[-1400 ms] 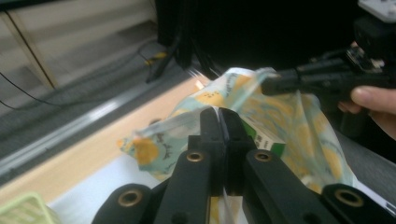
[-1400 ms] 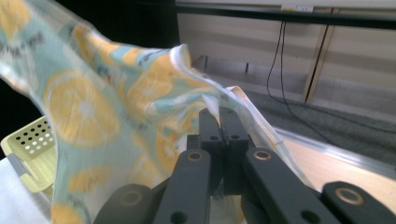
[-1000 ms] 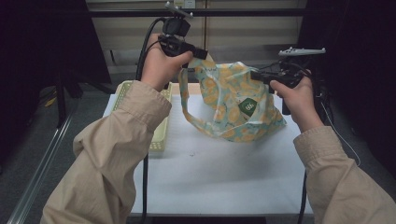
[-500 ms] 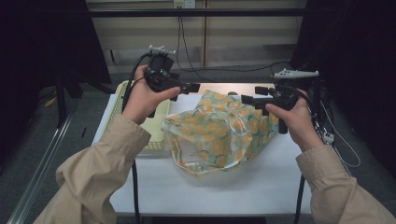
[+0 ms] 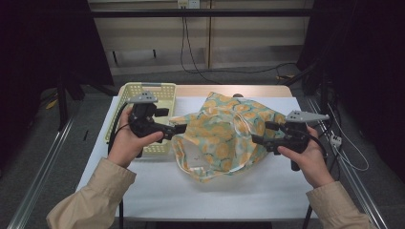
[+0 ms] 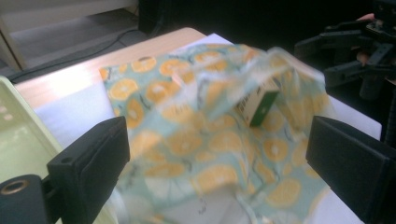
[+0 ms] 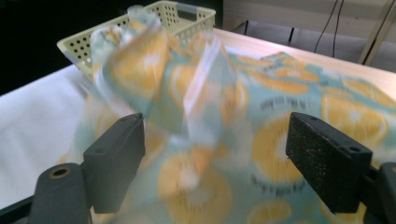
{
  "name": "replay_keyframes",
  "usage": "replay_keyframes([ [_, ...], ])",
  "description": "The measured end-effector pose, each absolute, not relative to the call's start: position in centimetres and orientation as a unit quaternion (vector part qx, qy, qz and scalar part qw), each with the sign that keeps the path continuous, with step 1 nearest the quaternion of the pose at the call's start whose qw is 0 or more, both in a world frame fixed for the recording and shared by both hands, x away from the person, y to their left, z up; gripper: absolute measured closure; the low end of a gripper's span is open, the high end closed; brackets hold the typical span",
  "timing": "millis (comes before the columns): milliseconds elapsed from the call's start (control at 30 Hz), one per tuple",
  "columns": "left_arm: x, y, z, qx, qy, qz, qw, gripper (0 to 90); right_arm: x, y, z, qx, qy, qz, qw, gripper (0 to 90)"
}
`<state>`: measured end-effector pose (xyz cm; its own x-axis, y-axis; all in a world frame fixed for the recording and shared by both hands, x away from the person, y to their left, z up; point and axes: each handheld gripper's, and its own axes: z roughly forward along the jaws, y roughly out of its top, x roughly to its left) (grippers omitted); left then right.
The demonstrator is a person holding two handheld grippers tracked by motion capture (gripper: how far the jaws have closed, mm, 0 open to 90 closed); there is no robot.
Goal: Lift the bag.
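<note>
The table [image 5: 157, 191] carries everything here, and spread across the middle of its white cover is the orange-print cloth bag [image 5: 224, 133], lying loosely bunched between my two tools, with one edge close by the yellow basket [image 5: 125, 93] at the far left corner. My left gripper [image 5: 184, 127] sits at the bag's left edge and my right gripper [image 5: 255, 139] at its right edge; in both gripper views my jaws stand wide apart with the fabric between them but not pinched, so I hold nothing on either side. To do this step well, I judge I should bring each pair of jaws over a single layer at the rim or over a handle strap [image 5: 184, 160], not a whole wad of cloth, close both sides evenly, and lift level so the mouth spreads instead of twisting. A small green and white box [image 6: 258, 105] appears to sit among the folds, so I would keep the lift gentle. Counted: one table, one bag, one basket, two grippers, one box.
</note>
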<state>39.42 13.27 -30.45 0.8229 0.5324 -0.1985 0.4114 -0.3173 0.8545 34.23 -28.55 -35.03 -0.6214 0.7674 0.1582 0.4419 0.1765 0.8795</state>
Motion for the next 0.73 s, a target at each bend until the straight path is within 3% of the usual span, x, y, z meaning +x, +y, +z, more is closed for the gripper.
replay_keyframes([
  [733,32.7,17.5,-40.2,0.809,0.272,0.081,0.514,7.8,29.2,-29.5,-42.8,0.407,0.760,0.481,0.158,18.6],
])
